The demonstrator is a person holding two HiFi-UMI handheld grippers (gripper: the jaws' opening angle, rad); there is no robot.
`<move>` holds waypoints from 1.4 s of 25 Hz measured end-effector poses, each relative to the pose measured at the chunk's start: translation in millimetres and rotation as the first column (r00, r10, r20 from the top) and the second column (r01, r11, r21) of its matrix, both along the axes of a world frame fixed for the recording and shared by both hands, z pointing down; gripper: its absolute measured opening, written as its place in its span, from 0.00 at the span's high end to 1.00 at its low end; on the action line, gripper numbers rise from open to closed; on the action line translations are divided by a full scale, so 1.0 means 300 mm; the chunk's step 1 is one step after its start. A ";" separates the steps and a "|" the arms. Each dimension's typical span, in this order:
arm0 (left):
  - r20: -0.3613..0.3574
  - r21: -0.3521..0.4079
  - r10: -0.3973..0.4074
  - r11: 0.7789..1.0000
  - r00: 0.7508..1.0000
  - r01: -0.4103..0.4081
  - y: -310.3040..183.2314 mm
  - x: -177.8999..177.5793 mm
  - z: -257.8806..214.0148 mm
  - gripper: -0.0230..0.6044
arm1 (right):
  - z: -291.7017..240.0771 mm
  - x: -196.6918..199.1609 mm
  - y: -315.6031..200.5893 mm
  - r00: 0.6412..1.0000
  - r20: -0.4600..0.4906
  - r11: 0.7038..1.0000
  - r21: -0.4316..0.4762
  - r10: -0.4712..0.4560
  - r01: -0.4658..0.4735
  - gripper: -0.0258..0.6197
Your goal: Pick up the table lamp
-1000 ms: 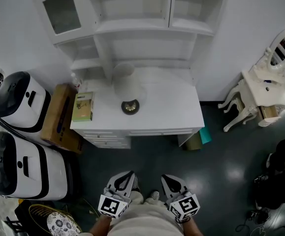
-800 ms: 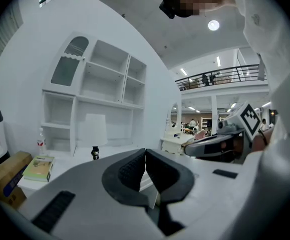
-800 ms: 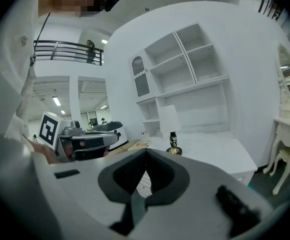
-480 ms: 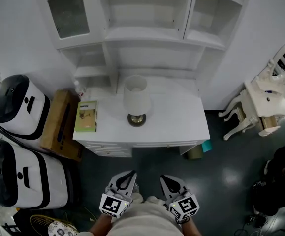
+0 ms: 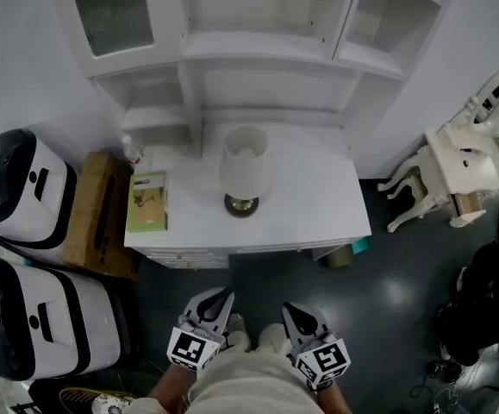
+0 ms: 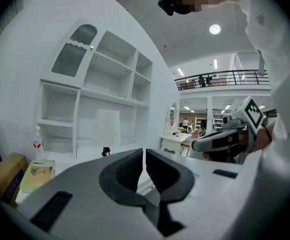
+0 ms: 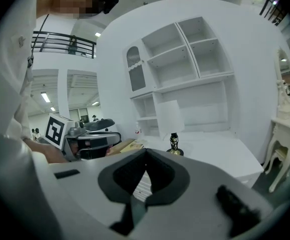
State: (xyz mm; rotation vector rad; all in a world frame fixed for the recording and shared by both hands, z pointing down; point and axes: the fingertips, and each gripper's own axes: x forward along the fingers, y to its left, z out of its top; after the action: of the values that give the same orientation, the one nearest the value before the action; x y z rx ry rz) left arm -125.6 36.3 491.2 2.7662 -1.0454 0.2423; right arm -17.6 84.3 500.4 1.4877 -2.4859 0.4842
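Approach work, by the look of it: table lamp (image 5: 245, 166) stands upright mid-table (image 5: 318, 198), while left gripper (image 5: 218, 298) and right gripper (image 5: 297, 314) hang side by side well short of that table's front edge, fingers (image 6: 128, 167) together on nothing, the lamp being out of reach.

Table lamp (image 5: 246, 164): shade matt white, cloth-like; base (image 5: 241, 203) glossy, brass-coloured metal.
Desk (image 5: 318, 192): smooth white painted finish, faint sheen.
Floor (image 5: 396, 296): dark, glossy, reflects lights.
Box (image 5: 94, 222): matt brown cardboard.
Left hand-held gripper (image 6: 143, 156), right hand-held gripper (image 7: 146, 159): matt grey plastic; pads (image 6: 129, 166) dark, ribbed.
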 end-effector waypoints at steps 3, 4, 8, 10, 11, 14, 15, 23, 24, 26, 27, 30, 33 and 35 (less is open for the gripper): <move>0.000 -0.020 -0.003 1.000 1.000 0.003 -0.020 -0.011 0.027 0.95 | 0.003 0.005 -0.009 1.000 -0.020 1.000 -0.014 0.006 -0.007 0.94; -0.004 -0.022 -0.006 1.000 1.000 0.006 -0.029 -0.007 0.030 0.95 | 0.006 0.015 -0.016 1.000 -0.021 1.000 -0.017 0.012 -0.012 0.94; 0.004 -0.044 -0.016 0.999 1.000 0.017 -0.051 0.011 0.063 0.95 | 0.033 0.051 -0.046 1.000 -0.009 0.999 -0.029 0.028 -0.028 0.94; 0.015 -0.046 -0.018 0.999 1.000 0.019 -0.070 0.021 0.074 0.95 | 0.046 0.056 -0.071 1.000 -0.003 0.999 -0.032 0.019 -0.019 0.94; 0.022 -0.047 -0.021 0.999 1.000 0.022 -0.081 0.026 0.077 0.95 | 0.048 0.059 -0.086 1.000 -0.001 0.999 -0.033 0.013 -0.013 0.94; 0.040 -0.052 -0.038 0.998 0.998 0.040 -0.112 0.047 0.081 0.94 | 0.045 0.080 -0.137 1.000 0.013 1.000 -0.029 -0.006 0.006 0.94; 0.038 -0.050 -0.047 0.998 0.998 0.049 -0.126 0.059 0.070 0.94 | 0.042 0.092 -0.155 1.000 0.017 1.000 -0.025 -0.010 0.011 0.94; 0.040 -0.055 -0.091 0.994 0.995 0.093 -0.255 0.215 0.049 0.94 | 0.027 0.241 -0.318 0.997 0.051 0.998 0.013 -0.054 0.054 0.94; 0.041 -0.055 -0.095 0.994 0.995 0.098 -0.266 0.240 0.049 0.94 | 0.030 0.264 -0.333 0.997 0.055 0.998 0.013 -0.059 0.059 0.94; 0.040 -0.058 -0.103 0.993 0.994 0.105 -0.290 0.291 0.050 0.90 | 0.030 0.309 -0.366 0.996 0.062 0.997 0.015 -0.072 0.071 0.94; 0.040 -0.059 -0.106 0.992 0.994 0.109 -0.304 0.315 0.051 0.88 | 0.030 0.329 -0.384 0.995 0.065 0.997 0.018 -0.080 0.079 0.94; 0.045 -0.061 -0.127 0.990 0.991 0.129 -0.338 0.379 0.062 0.87 | 0.041 0.387 -0.425 0.992 0.073 0.995 0.019 -0.103 0.102 0.94; 0.054 -0.069 -0.151 0.986 0.987 0.155 -0.369 0.428 0.085 0.85 | 0.069 0.448 -0.452 0.990 0.078 0.993 0.004 -0.120 0.121 0.94; 0.063 -0.075 -0.164 0.983 0.985 0.168 -0.389 0.452 0.100 0.81 | 0.089 0.483 -0.468 0.988 0.081 0.991 -0.013 -0.129 0.130 0.94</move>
State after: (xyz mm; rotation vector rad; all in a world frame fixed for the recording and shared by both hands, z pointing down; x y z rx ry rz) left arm 9.9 -80.5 521.1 2.5973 -1.2440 0.3327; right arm 127.2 -56.1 527.0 1.3143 -2.6111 0.5524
